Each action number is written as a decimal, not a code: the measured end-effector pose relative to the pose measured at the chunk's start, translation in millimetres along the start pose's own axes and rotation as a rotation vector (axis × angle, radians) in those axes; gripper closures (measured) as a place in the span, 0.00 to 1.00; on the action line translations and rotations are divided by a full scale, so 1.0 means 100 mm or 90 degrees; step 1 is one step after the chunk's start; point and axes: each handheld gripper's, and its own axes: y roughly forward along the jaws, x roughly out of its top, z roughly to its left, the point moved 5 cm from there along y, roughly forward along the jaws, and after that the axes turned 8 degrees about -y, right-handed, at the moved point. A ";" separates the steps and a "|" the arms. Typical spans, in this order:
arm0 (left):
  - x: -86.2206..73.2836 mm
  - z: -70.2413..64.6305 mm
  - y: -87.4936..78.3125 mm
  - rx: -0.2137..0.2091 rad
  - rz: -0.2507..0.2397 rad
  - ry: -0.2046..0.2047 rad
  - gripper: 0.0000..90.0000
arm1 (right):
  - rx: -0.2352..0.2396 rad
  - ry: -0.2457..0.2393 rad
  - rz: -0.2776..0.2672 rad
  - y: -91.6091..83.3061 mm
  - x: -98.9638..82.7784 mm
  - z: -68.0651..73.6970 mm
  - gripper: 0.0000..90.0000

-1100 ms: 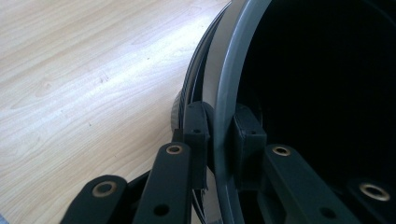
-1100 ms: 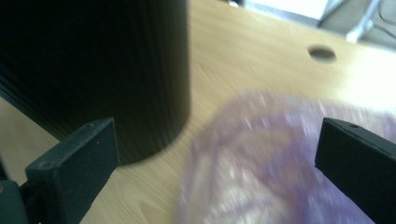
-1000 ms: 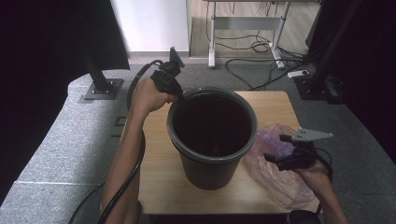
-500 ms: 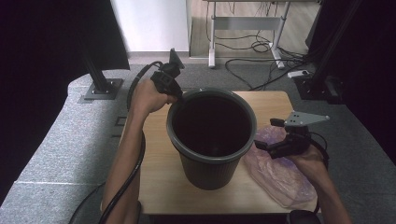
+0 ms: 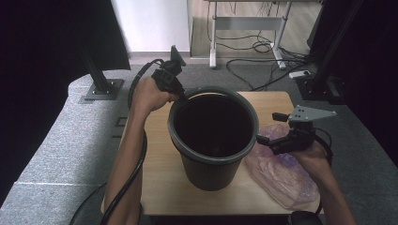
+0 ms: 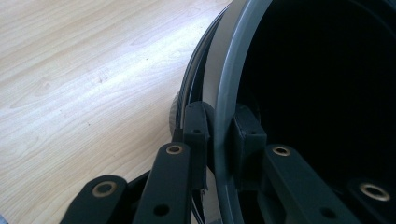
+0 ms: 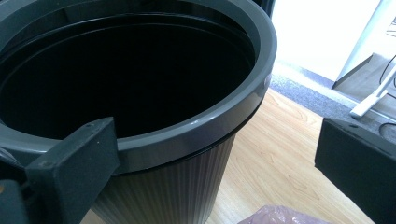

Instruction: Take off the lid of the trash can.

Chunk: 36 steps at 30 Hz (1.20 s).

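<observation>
Bin (image 5: 213, 136): stood mid-table (image 5: 159, 192); round, dark grey, ribbed wall, smooth rim ring, dark inside.
Handling: judged light and stiff, tippy when empty; the rim was judged the best place to be gripped.
Left gripper (image 6: 217, 128): the bin's far-left rim was pinched, one jaw inside, one outside.
Right gripper (image 5: 265, 140): held just beside the bin's right rim, jaws spread wide, nothing between them.
Bag (image 5: 281, 171): pinkish clear plastic, thin, soft, crinkled, laid flat right of the bin.
Table: pale wood, smooth.
</observation>
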 end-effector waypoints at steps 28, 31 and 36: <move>-0.02 0.02 0.08 0.021 0.011 -0.009 0.88 | 0.007 -0.032 0.041 0.05 -0.13 0.04 0.00; -0.02 0.02 0.08 0.022 0.011 -0.009 0.88 | 0.006 -0.029 0.038 0.04 -0.12 0.03 0.00; -0.02 0.02 0.08 0.025 0.009 -0.009 0.88 | 0.009 -0.020 0.022 0.03 -0.09 0.01 0.00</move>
